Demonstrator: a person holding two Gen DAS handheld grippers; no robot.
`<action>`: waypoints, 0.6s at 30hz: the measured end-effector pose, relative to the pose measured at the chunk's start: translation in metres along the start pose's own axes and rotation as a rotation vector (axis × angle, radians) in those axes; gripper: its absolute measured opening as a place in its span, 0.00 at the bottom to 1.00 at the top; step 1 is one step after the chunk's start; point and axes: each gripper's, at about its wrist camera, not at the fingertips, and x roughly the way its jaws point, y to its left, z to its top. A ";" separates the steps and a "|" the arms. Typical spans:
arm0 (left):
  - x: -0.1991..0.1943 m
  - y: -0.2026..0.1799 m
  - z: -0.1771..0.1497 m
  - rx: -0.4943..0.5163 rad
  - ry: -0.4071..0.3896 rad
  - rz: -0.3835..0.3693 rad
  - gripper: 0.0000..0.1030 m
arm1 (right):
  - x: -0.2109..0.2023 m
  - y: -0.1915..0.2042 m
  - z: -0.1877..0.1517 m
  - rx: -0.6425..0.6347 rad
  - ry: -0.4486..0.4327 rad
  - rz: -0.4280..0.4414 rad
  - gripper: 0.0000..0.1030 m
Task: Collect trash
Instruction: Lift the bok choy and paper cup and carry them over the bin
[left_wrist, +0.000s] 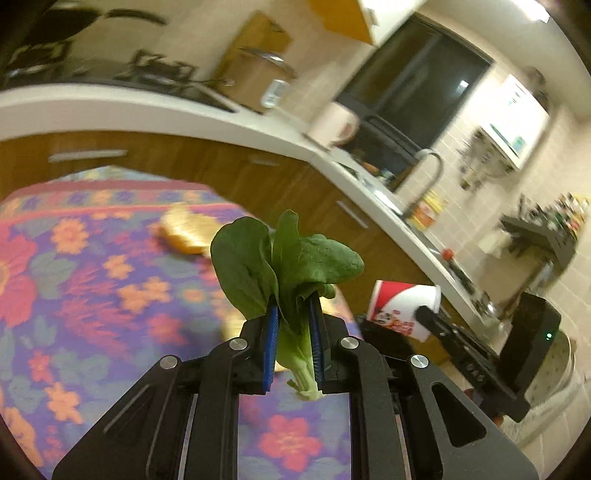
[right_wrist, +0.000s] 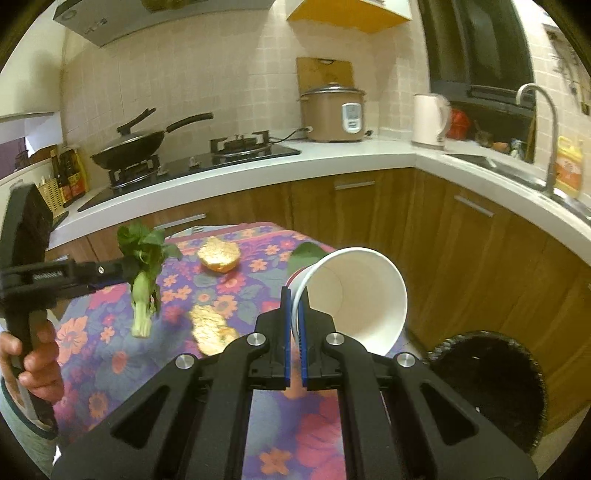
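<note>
My left gripper (left_wrist: 291, 306) is shut on a green leafy vegetable (left_wrist: 284, 266), held above the flowered tablecloth (left_wrist: 92, 295); it also shows in the right wrist view (right_wrist: 142, 273) at the left. My right gripper (right_wrist: 294, 295) is shut on the rim of a white paper cup (right_wrist: 354, 295), tilted with its mouth toward me; the cup's red printed side shows in the left wrist view (left_wrist: 402, 306). Two orange peel pieces (right_wrist: 218, 254) (right_wrist: 210, 326) and a loose green leaf (right_wrist: 306, 253) lie on the cloth. A black-lined trash bin (right_wrist: 491, 387) stands on the floor at the lower right.
A white counter (right_wrist: 332, 155) runs behind the table with a stove and wok (right_wrist: 133, 144), a rice cooker (right_wrist: 332, 112), a kettle (right_wrist: 428, 120) and a sink faucet (right_wrist: 546, 122). Brown cabinets (right_wrist: 443, 240) stand below it.
</note>
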 end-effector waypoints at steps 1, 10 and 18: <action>0.005 -0.009 -0.001 0.013 0.008 -0.025 0.13 | -0.006 -0.008 -0.002 0.007 -0.005 -0.014 0.02; 0.088 -0.113 -0.018 0.174 0.146 -0.177 0.13 | -0.046 -0.093 -0.026 0.126 -0.039 -0.146 0.02; 0.164 -0.174 -0.043 0.267 0.253 -0.208 0.13 | -0.047 -0.165 -0.066 0.274 0.010 -0.209 0.02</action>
